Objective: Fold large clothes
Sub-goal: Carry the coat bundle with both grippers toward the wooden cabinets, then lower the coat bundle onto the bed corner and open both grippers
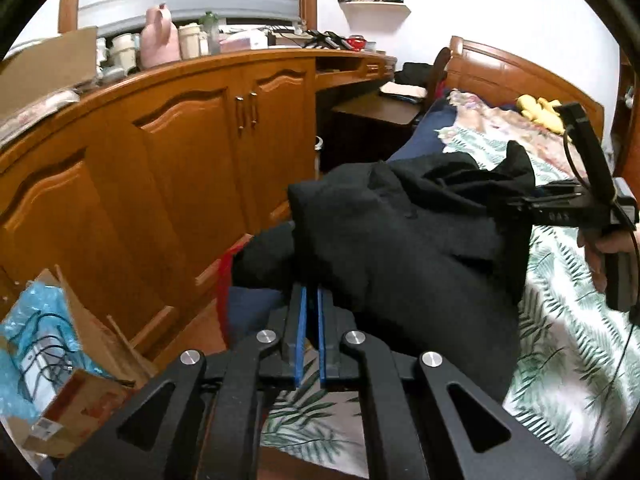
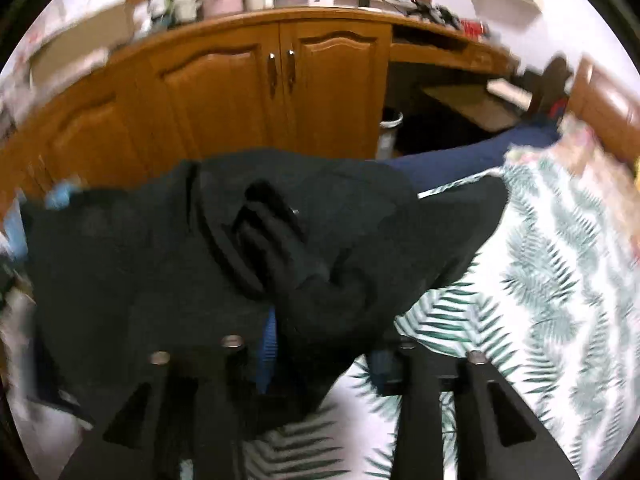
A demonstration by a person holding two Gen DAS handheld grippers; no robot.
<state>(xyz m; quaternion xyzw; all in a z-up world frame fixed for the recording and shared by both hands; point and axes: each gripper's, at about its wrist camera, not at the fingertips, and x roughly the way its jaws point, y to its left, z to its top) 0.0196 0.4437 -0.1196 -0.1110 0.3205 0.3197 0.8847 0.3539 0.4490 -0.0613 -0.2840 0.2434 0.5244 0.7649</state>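
Black garment [image 1: 400, 240] held up over the leaf-print bed [image 1: 568, 320].
Left gripper [image 1: 312, 300] angles downward, jaws clamped on the cloth's hem; right gripper [image 2: 320, 344] tilts downward, jaws apart, fabric draped between them.

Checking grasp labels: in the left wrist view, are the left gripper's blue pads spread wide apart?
No, the left gripper has its blue pads nearly together, tips pinched at the black garment's edge.

light: dim indoor | left view: sharp | right view: motion-blurred | edges: fisheye-bent
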